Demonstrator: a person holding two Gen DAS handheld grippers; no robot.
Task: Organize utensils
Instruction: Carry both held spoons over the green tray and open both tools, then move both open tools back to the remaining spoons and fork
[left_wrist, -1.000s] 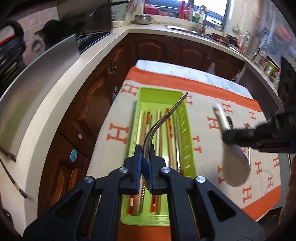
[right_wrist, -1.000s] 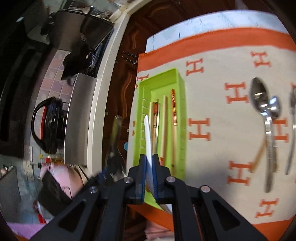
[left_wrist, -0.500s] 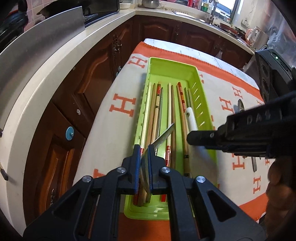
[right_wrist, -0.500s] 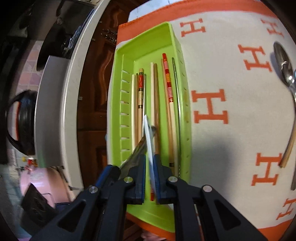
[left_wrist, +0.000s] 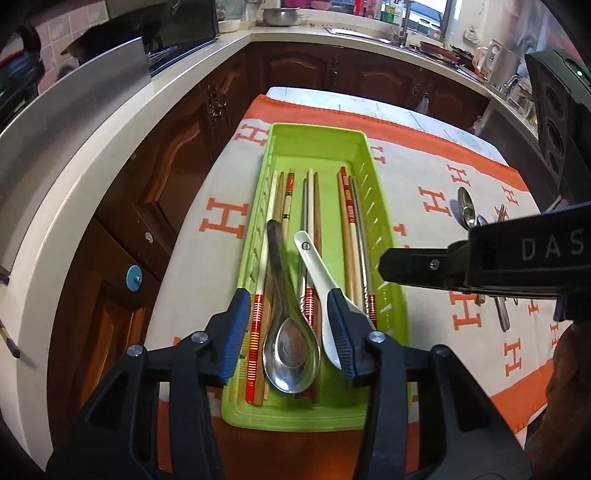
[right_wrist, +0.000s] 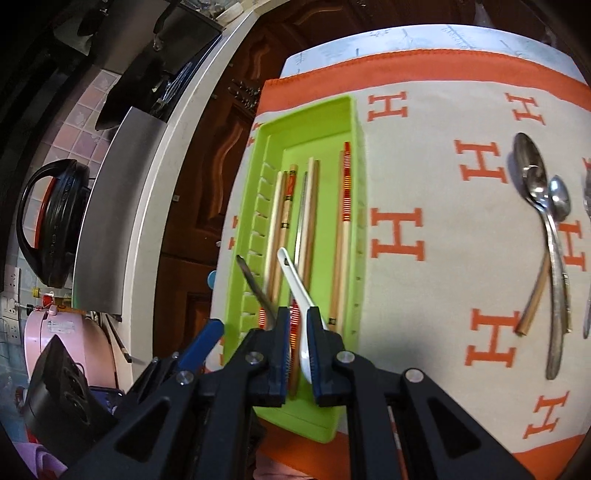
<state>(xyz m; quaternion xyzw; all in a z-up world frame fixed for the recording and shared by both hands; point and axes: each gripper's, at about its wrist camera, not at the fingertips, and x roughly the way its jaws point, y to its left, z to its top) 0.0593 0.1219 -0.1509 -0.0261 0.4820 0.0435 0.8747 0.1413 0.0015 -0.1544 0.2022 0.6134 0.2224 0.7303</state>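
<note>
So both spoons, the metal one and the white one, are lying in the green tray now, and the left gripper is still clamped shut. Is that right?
Not quite. The left gripper is open: the left wrist view shows its jaws spread wide on either side of the metal spoon. The rest holds: the metal spoon and the white spoon lie in the green tray on top of the chopsticks.

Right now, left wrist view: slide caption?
Open left gripper above metal spoon and white spoon in green tray.

Glossy green plastic tray (left_wrist: 391, 280), shiny metal spoon (left_wrist: 290, 347), woven cloth (left_wrist: 436, 173)
</note>
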